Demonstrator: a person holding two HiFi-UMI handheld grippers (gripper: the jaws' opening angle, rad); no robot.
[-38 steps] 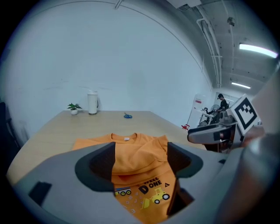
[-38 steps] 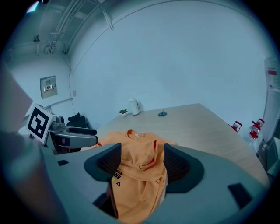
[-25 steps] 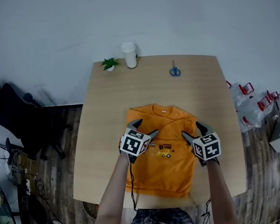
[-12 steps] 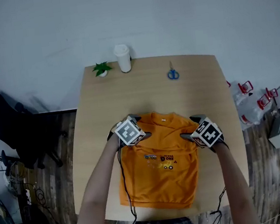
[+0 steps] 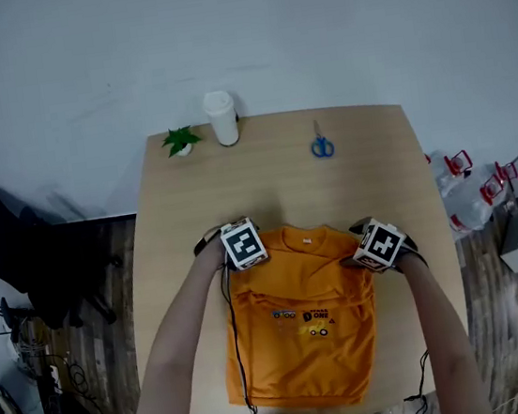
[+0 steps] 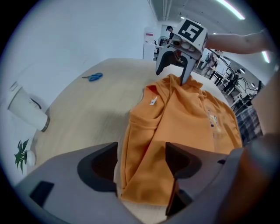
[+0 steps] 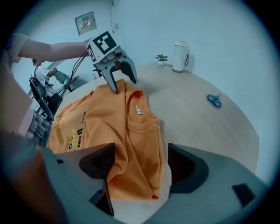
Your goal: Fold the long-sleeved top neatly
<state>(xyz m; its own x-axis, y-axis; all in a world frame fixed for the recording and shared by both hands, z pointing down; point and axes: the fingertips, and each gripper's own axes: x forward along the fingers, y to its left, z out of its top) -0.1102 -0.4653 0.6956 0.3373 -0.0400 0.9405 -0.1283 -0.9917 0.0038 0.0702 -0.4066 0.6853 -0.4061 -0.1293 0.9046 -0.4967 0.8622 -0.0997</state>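
The orange long-sleeved top [image 5: 305, 337] lies front up on the wooden table [image 5: 283, 174], its sleeves folded in and its collar pointing away from me. My left gripper [image 6: 140, 168] points steeply down over the top's left shoulder corner. A fold of orange cloth lies between its jaws, which have just been closing a little and do not press it. My right gripper [image 7: 140, 170] hangs over the right shoulder corner. Its jaws have just opened wider, and the cloth edge lies loose between them. Each gripper shows in the other's view, at the opposite shoulder.
Blue scissors [image 5: 322, 147] lie at the far right of the table. A white cup [image 5: 221, 118] and a small green plant [image 5: 179, 142] stand at the far left edge. Bare wood lies between the collar and these things. Bags and clutter sit on the floor around the table.
Both grippers have moved away from me, from the chest print up to the shoulder corners, and dropped lower onto the cloth. They have tipped to point more steeply down.
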